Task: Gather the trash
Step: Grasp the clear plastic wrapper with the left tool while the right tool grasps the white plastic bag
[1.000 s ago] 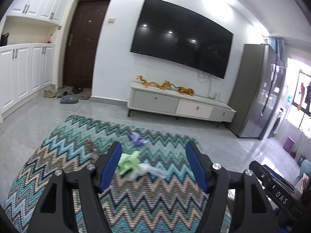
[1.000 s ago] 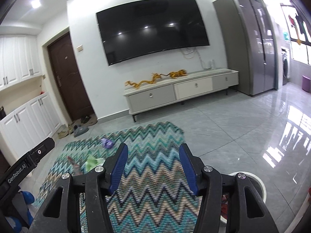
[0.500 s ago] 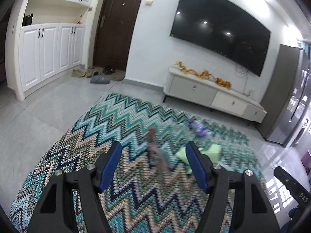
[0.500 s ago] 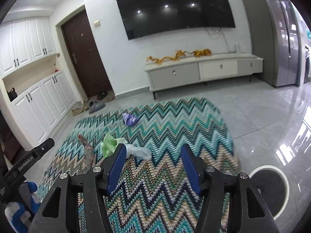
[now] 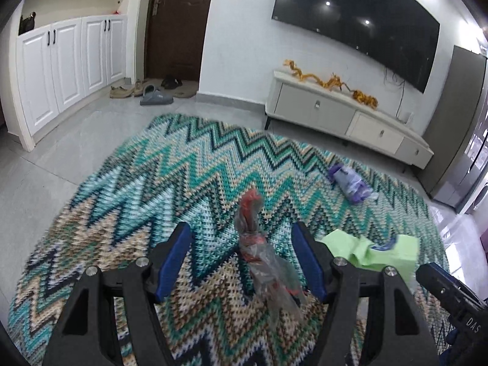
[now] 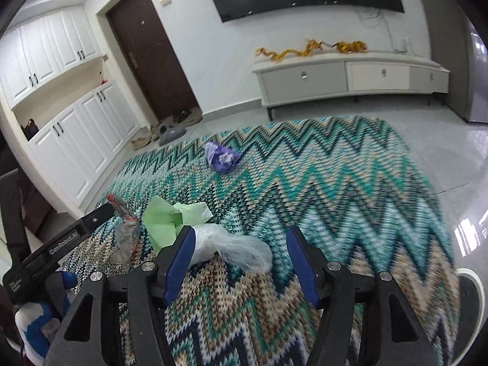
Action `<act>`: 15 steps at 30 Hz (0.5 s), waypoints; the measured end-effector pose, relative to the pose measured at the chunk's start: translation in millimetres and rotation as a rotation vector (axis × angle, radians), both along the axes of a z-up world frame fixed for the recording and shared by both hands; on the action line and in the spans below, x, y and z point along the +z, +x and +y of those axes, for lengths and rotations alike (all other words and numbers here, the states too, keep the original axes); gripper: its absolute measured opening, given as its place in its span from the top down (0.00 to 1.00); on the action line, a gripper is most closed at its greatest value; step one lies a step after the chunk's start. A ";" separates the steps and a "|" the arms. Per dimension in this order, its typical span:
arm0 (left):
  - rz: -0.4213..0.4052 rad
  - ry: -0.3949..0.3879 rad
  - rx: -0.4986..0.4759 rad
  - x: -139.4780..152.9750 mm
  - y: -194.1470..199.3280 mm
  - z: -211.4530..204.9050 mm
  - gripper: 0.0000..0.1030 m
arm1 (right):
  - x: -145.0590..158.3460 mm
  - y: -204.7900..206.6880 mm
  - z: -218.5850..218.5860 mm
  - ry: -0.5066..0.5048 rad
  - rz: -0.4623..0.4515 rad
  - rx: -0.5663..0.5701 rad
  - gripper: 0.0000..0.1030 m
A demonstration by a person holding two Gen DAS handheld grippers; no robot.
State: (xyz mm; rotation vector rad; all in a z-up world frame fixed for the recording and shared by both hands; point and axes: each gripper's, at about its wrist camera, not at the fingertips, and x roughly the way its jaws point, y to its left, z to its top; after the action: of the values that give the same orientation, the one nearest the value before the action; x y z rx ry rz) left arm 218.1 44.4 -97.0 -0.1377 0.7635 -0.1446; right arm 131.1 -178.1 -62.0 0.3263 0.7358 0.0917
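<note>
Four bits of trash lie scattered on the zigzag rug (image 5: 189, 183), none yet picked up. The left gripper (image 5: 241, 256) points down at the near part of the rug with its fingers wide apart and not pressing on anything; the clear wrapper with red inside (image 5: 259, 253) lies between them, lined up, it seems, for a pinch along its narrow waist. The right gripper (image 6: 239, 257) hangs just to the right, its fingers opening, with the crumpled clear plastic bag (image 6: 235, 248) in the gap and touching neither pad as far as shows. Beside it, to the left, sits the green paper (image 6: 170, 216); the purple wrapper (image 6: 222, 157) lies farther off, well apart, toward the TV cabinet (image 6: 347, 76). A round white-rimmed bin (image 6: 471, 299) peeps in at the near right edge of the right view; its inside is dark and its contents cannot be told.
</note>
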 end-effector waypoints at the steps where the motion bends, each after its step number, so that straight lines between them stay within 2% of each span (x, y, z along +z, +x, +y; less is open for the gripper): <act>1: 0.012 -0.003 -0.004 -3.7 3.5 -0.6 0.35 | -3.3 3.8 1.2 0.001 0.008 0.010 0.42; 9: 0.062 -0.026 -0.025 -18.3 14.0 -4.2 0.36 | -19.6 16.2 10.7 0.020 0.033 0.097 0.44; 10: 0.065 -0.029 -0.025 -19.0 14.6 -4.0 0.40 | -19.1 15.0 11.5 0.019 0.029 0.104 0.48; 11: 0.068 -0.032 -0.025 -19.6 15.5 -3.6 0.45 | -18.2 13.5 12.6 0.021 0.022 0.116 0.57; 12: 0.072 -0.035 -0.026 -20.5 16.3 -2.6 0.52 | -17.4 13.4 14.6 0.022 0.017 0.130 0.66; 13: 0.077 -0.038 -0.027 -21.6 17.5 -1.8 0.59 | -16.8 13.1 16.2 0.019 0.012 0.139 0.71; 15: 0.077 -0.040 -0.027 -22.0 16.8 -1.6 0.66 | -15.1 10.9 17.9 0.020 0.002 0.150 0.84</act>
State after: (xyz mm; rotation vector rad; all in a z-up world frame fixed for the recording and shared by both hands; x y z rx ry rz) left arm 234.9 42.9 -119.0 -0.1714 0.8395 -0.1814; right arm 142.0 -160.2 -77.1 0.2902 0.7612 0.2405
